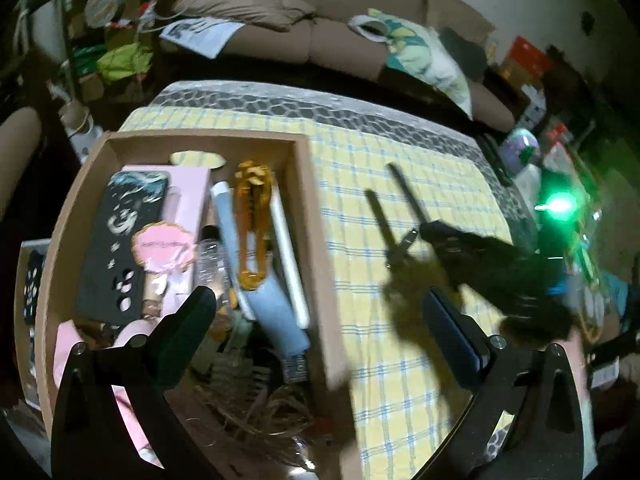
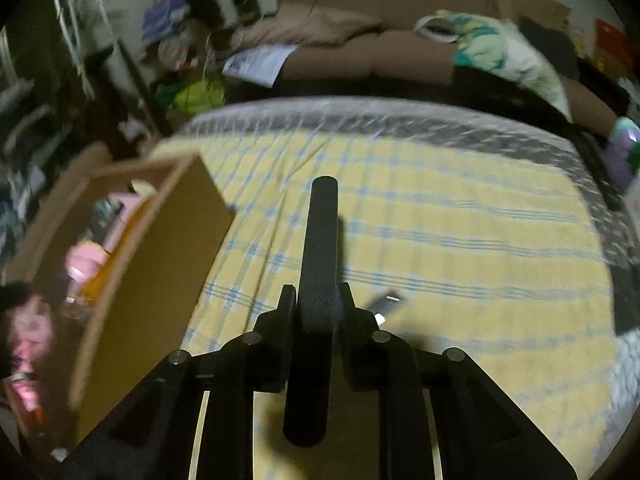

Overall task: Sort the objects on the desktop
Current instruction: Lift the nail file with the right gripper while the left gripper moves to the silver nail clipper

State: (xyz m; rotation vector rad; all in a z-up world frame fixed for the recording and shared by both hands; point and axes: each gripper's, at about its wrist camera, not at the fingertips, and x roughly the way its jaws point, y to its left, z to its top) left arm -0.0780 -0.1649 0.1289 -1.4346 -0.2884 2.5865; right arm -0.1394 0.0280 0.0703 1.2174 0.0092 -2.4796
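Note:
A brown cardboard box (image 1: 316,216) sits on the yellow checked cloth (image 1: 384,168) and holds a black phone case (image 1: 120,236), a pink round item (image 1: 166,246), an orange hair clip (image 1: 252,220), a blue tube (image 1: 260,280) and a white stick (image 1: 288,256). My left gripper (image 1: 320,320) is open and empty, astride the box's right wall. My right gripper (image 2: 318,300) is shut on a black cylindrical stick (image 2: 316,300), held above the cloth right of the box (image 2: 160,264). In the left wrist view the right gripper (image 1: 404,216) shows holding it.
A brown sofa (image 1: 304,36) with a patterned pillow (image 1: 428,60) and papers stands behind the table. Cluttered shelves are at the far left. A green light (image 1: 558,204) glows at the right. A small dark object (image 2: 386,304) lies on the cloth beside my right gripper.

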